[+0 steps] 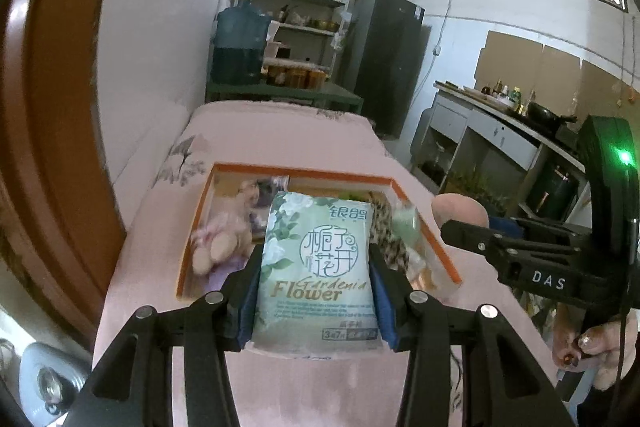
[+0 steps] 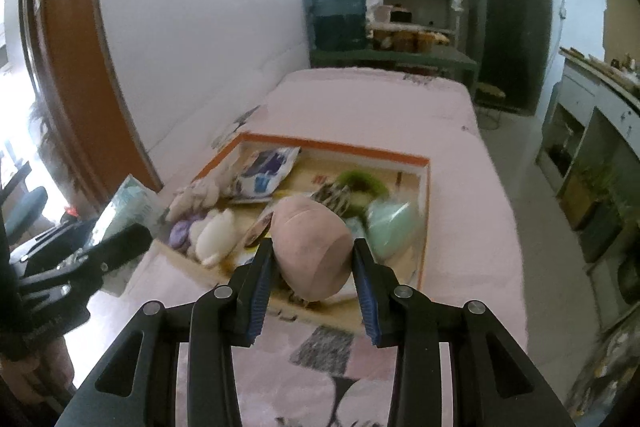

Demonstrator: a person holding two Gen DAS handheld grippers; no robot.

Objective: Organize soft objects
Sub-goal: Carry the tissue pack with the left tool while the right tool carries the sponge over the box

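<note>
My left gripper (image 1: 314,267) is shut on a pale green tissue pack (image 1: 316,267) printed "Gardenia Flower", held above the near side of an orange-rimmed box (image 1: 304,171) on the pink bed. My right gripper (image 2: 312,267) is shut on a pink round plush (image 2: 312,247), lifted over the box's (image 2: 340,145) near edge. Inside the box lie a white plush (image 2: 216,233), a blue-and-white packet (image 2: 268,171), a green fuzzy ring (image 2: 362,187) and a mint green soft thing (image 2: 394,229). The left gripper with its tissue pack (image 2: 128,205) shows at the left of the right wrist view.
The pink bedspread (image 2: 360,99) runs back to a green bench with a water jug (image 2: 336,13), shelves and a dark fridge (image 2: 506,27). A white wall and brown door frame (image 2: 72,67) stand left. A counter (image 1: 500,123) lies to the right. A hand (image 1: 600,347) grips the right tool.
</note>
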